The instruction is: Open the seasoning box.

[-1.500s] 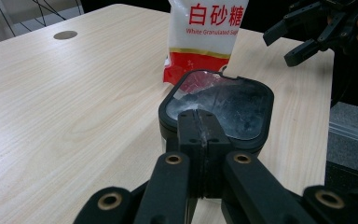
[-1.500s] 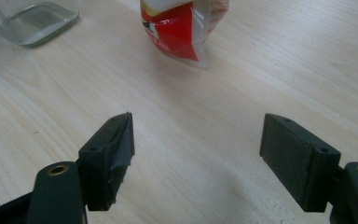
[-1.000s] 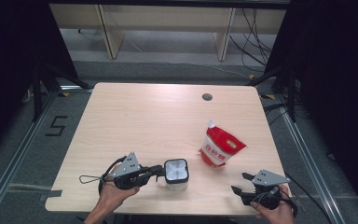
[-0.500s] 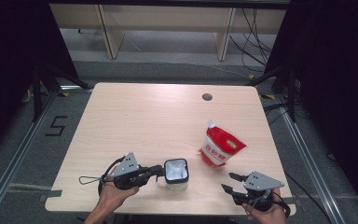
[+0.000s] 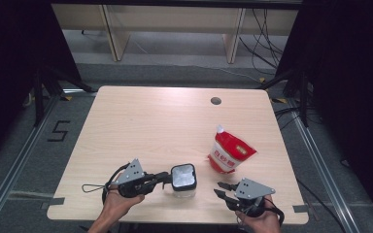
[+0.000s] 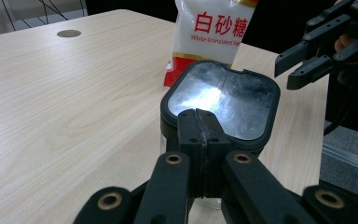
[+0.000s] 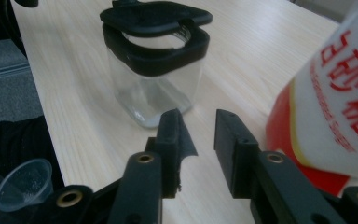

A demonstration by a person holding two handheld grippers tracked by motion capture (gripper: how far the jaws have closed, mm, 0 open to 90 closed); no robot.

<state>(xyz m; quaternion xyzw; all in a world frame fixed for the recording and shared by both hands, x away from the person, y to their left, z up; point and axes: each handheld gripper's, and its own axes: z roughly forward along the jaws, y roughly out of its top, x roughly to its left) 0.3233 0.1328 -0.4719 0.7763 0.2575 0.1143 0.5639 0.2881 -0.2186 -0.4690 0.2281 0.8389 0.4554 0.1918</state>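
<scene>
A clear square jar (image 5: 183,180) with a black-rimmed lid stands near the table's front edge. My left gripper (image 5: 164,177) lies level at its left, shut, with its tips against the lid's near rim (image 6: 200,122). I cannot tell whether they pinch a tab there. A red and white sugar pouch (image 5: 230,153) stands behind the jar to the right. My right gripper (image 5: 220,189) hovers at the front edge, right of the jar and pointing at it. Its jaws have just been closing; a narrow gap (image 7: 200,135) is left, with nothing in it.
A round cable hole (image 5: 216,101) sits at the table's (image 5: 141,126) far side. A small clear plastic cup (image 7: 23,184) shows low beside the table's front edge in the right gripper view. The pouch (image 7: 335,98) stands close to my right gripper's right jaw. Shelving legs stand beyond the table.
My right gripper has moved left along the front edge toward the jar, and its jaws have narrowed. The left gripper, jar and pouch have stayed put.
</scene>
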